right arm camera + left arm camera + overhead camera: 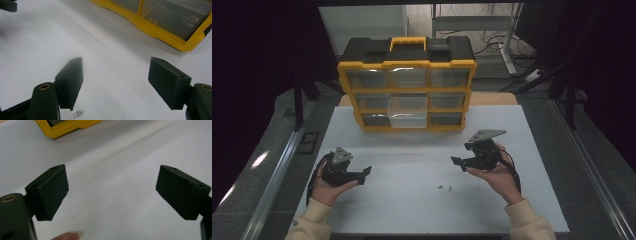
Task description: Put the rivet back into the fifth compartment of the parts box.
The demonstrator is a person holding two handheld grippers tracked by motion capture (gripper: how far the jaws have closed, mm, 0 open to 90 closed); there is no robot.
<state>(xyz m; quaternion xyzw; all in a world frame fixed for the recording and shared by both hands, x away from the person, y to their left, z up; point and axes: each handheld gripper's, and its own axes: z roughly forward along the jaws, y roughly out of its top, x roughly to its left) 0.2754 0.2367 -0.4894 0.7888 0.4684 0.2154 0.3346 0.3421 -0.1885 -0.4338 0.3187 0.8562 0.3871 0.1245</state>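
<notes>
a lab: white table (377, 210), trailing cables (492, 35).

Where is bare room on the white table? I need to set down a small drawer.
Free: the wide strip between the yellow-and-black drawer organiser and the two grippers, plus the near edge of the white table. Crowded: beside the right gripper, where small silver screws lie.

Organizer (407, 85) at far middle of table (412, 210), one drawer (408, 112) pulled forward. Small screws (445, 188) near front, between left gripper (364, 172) and right gripper (458, 162), nearer the right.
</notes>
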